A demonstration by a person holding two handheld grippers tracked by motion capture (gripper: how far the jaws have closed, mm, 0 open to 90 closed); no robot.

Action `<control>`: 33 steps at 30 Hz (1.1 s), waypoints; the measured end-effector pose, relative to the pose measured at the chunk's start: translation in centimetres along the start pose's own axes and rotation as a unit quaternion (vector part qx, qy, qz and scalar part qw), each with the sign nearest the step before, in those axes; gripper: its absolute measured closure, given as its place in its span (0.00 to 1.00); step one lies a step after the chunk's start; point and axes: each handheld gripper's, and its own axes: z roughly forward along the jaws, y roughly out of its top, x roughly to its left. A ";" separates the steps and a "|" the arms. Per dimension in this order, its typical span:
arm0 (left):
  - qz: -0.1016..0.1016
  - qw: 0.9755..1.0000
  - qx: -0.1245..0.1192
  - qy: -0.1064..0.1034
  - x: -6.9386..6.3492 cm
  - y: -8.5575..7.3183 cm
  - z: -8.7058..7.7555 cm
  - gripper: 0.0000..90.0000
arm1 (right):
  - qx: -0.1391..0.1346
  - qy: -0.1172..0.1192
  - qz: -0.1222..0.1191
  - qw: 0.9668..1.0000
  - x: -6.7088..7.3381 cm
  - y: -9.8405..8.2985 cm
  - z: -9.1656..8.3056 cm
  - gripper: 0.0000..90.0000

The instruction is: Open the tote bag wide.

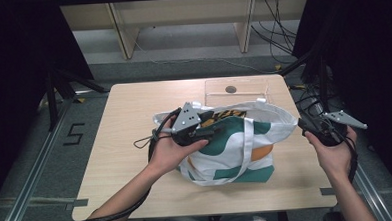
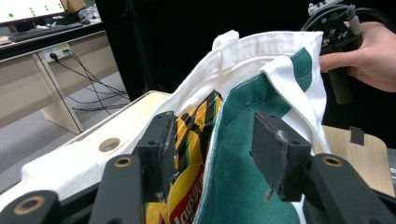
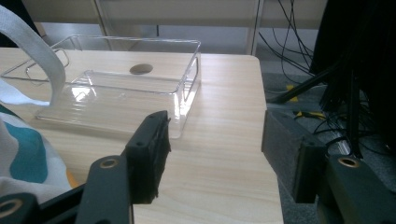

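A white tote bag [image 1: 235, 144] with green and orange shapes stands open on the wooden table [image 1: 126, 163]. A yellow snack packet [image 1: 219, 115] sticks up inside it. My left gripper [image 1: 212, 132] reaches over the bag's mouth from the left. In the left gripper view its jaws [image 2: 212, 149] stand open astride the bag's green near panel [image 2: 243, 154], with the snack packet [image 2: 189, 144] just behind; the pads do not press the cloth. My right gripper [image 1: 305, 126] hovers by the bag's right end, jaws open [image 3: 215, 149] and empty over the table's edge. The bag's white strap [image 3: 42, 60] shows at the left there.
A clear plastic box [image 1: 238, 91] lies empty on the table behind the bag, also close ahead in the right gripper view [image 3: 121, 88]. Black stands and cables crowd the floor to the right [image 1: 322, 75]. Bare tabletop lies left of the bag.
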 end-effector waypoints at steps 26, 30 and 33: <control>0.079 0.993 0.086 -0.011 -0.6 0.5 3.0 0.76 | 0.006 0.007 0.001 1.000 -0.2 -0.3 0.2 0.47; 0.089 0.992 0.092 -0.010 -0.6 0.6 2.9 0.87 | -0.002 0.001 0.006 1.000 -0.1 -0.3 0.2 0.47; 0.086 0.992 0.096 -0.013 -0.7 0.5 2.9 0.92 | -0.003 0.002 0.005 1.000 -0.1 -0.3 0.2 0.47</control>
